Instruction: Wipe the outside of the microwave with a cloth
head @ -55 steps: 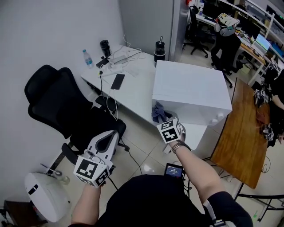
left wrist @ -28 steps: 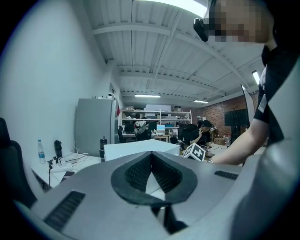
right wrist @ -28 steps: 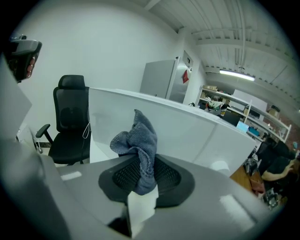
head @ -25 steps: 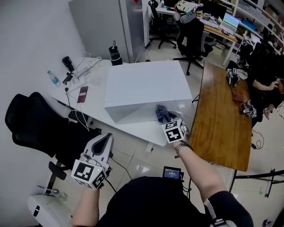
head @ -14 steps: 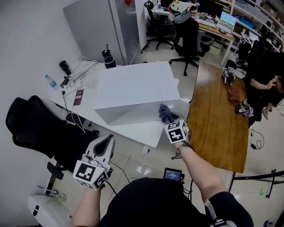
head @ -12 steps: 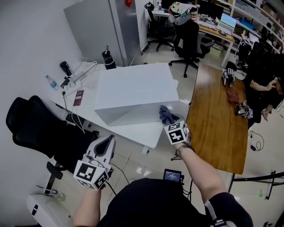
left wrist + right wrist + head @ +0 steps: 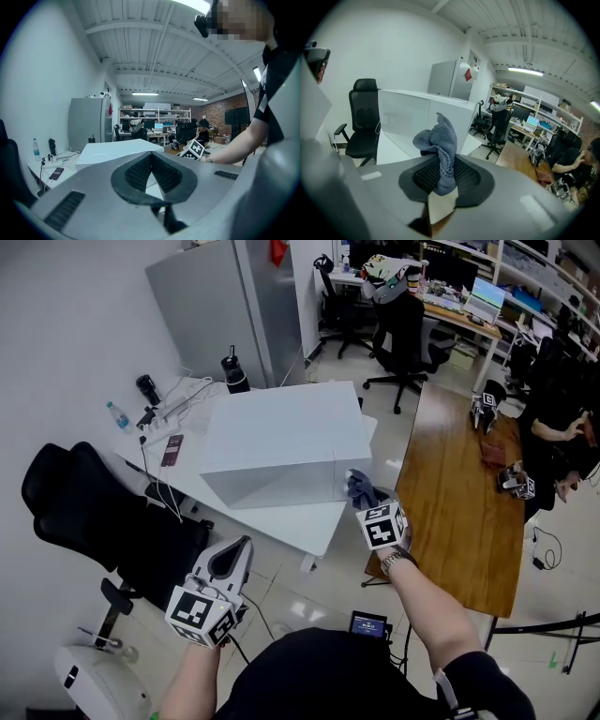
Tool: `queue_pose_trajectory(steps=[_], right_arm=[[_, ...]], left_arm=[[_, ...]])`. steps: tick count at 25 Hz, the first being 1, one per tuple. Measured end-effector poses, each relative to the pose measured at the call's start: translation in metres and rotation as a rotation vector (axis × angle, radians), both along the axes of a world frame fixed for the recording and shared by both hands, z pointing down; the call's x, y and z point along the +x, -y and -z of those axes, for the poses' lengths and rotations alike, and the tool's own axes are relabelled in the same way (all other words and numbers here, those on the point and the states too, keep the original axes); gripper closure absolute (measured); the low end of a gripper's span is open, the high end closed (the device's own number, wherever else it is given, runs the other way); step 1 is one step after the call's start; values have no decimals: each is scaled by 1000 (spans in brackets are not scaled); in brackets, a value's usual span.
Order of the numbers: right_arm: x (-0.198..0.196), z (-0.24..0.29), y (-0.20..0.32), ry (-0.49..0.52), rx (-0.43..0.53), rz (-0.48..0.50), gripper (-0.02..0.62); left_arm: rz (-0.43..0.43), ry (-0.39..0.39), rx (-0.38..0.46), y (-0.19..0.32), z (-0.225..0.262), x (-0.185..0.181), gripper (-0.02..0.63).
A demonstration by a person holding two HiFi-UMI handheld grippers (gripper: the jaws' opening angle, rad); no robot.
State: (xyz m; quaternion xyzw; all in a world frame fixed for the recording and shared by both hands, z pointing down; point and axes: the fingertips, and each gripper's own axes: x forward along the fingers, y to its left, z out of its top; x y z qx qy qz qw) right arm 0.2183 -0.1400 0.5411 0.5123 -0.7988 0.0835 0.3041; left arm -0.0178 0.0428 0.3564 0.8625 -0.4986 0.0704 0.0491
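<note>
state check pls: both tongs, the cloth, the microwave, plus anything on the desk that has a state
left tongs: shut, empty
right tongs: shut on the cloth
cloth: bunched, sticking up from the tongs, by the microwave's front right corner; contact unclear
microwave: upright on white desk, door looks shut
phone: lying flat on desk
water bottle: upright, capped

Open-plan office: desks [image 7: 461, 321], monitors [image 7: 487, 298], swivel chairs [image 7: 409, 326].

Black chair [image 7: 103, 521], wooden table [image 7: 459, 493]
</note>
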Motion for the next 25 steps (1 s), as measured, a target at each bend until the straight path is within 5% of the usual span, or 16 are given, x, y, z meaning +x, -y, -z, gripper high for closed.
queue_pose_trajectory(steps=[11, 25], right_arm=[[35, 48, -41, 75, 76, 5, 522], [16, 162, -142, 256, 235, 191, 520]], left_arm=[[-19, -7, 0, -31, -6, 41, 601], [-39, -6, 46, -62, 6, 87, 601]])
